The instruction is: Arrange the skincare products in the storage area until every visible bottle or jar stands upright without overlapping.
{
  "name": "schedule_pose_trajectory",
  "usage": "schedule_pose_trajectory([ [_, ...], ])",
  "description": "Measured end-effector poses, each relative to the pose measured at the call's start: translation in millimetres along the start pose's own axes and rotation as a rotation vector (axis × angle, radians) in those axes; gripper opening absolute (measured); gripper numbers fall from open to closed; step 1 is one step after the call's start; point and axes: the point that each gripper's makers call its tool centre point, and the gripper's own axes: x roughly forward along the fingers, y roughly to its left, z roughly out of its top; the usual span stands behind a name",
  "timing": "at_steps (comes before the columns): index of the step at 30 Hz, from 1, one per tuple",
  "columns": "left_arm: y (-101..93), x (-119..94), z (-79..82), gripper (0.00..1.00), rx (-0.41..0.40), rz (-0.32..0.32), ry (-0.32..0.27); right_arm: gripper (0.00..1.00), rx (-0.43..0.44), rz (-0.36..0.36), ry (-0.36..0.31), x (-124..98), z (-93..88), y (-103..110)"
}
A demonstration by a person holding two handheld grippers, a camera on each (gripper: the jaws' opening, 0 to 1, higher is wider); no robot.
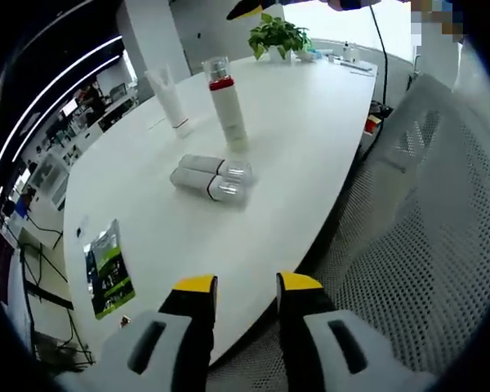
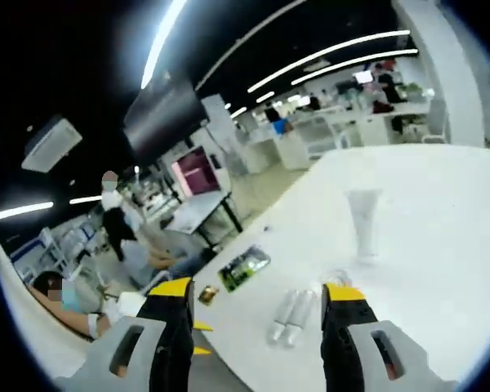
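Left gripper (image 1: 247,286) first: we see its yellow-tipped jaws standing apart with nothing between them, hovering off the near edge of the white table (image 1: 310,147), above the gap between tabletop and a mesh chair (image 1: 425,245). Out ahead of those tips, well apart from them, two small bottles (image 1: 211,176) lie on their sides, side by side and touching. Just beyond them a tall bottle with a red band (image 1: 227,104) stands upright, and to its left a white tube (image 1: 171,100) stands on its cap. Farther back sits a potted plant (image 1: 278,34); down the table's left side lies a green leaflet (image 1: 108,269).

Over to the right gripper (image 2: 257,294): we see its jaws spread wide, holding nothing, raised high and tilted so the table slopes across the right gripper view. Between the tips we look down on the two lying bottles (image 2: 291,317), well below. Past them the white tube (image 2: 363,222) stands upright, and the leaflet (image 2: 243,268) lies near the table's edge. Behind, an office with people seated and standing (image 2: 114,220) under strip lights.
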Motion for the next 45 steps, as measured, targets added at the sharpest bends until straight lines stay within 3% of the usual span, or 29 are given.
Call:
schedule_pose_trajectory([
  [3,-2.2,-1.3,2.9,0.24,0.008,-0.006,-0.017,0.68,-0.087,-0.027,0.059,-2.5,-10.7,-16.6],
  [5,-4.5,-1.3,3.6,0.24,0.026,-0.012,-0.022,0.71,-0.092,-0.029,0.053,-4.6,-10.3,-23.5],
  [12,-5.4,0.3,1.1,0.24,0.027,-0.023,-0.008,0.65,-0.164,-0.046,0.135,-6.8,-32.2,-44.0],
  [18,-6.2,0.0,0.4,0.23,0.037,-0.022,-0.004,0.66,-0.271,-0.011,0.235,5.5,-55.9,-45.5],
  [24,-5.7,-0.5,0.2,0.23,0.040,-0.019,-0.002,0.62,-0.361,-0.025,0.260,23.2,-56.2,-60.1],
  [26,-6.1,-0.4,-0.9,0.22,0.045,-0.021,0.003,0.62,-0.459,-0.020,0.278,29.2,-51.1,-65.6],
  [28,-6.6,-0.2,-1.4,0.22,0.042,-0.025,0.006,0.62,-0.619,0.012,0.322,33.9,-46.2,-67.7],
  [29,-7.0,0.0,-1.8,0.22,0.043,-0.027,0.009,0.63,-0.742,0.066,0.375,34.6,-47.5,-64.7],
  [31,-8.0,0.5,-2.9,0.22,0.043,-0.032,0.014,0.64,-0.883,0.135,0.440,34.9,-50.3,-62.7],
  [33,-8.9,0.7,-3.5,0.21,0.044,-0.036,0.017,0.61,-1.013,0.193,0.433,40.4,-45.4,-60.3],
  [36,-9.0,0.3,-2.6,0.21,0.047,-0.035,0.014,0.52,-1.109,0.211,0.499,44.1,-44.6,-69.9],
  [37,-9.0,0.3,-2.8,0.21,0.048,-0.035,0.015,0.53,-1.161,0.229,0.512,47.0,-42.6,-70.9],
  [39,-7.7,0.0,-3.5,0.20,0.050,-0.029,0.019,0.55,-1.187,0.268,0.530,50.4,-42.2,-69.1],
  [41,-6.0,-0.6,-3.7,0.18,0.054,-0.020,0.021,0.59,-1.247,0.354,0.582,51.2,-44.3,-64.6],
  [43,-6.3,-0.6,-3.8,0.18,0.057,-0.021,0.022,0.56,-1.322,0.366,0.627,54.3,-36.2,-68.4],
  [45,-6.9,-0.5,-4.2,0.18,0.062,-0.024,0.024,0.52,-1.340,0.428,0.615,58.3,-31.0,-57.6],
])
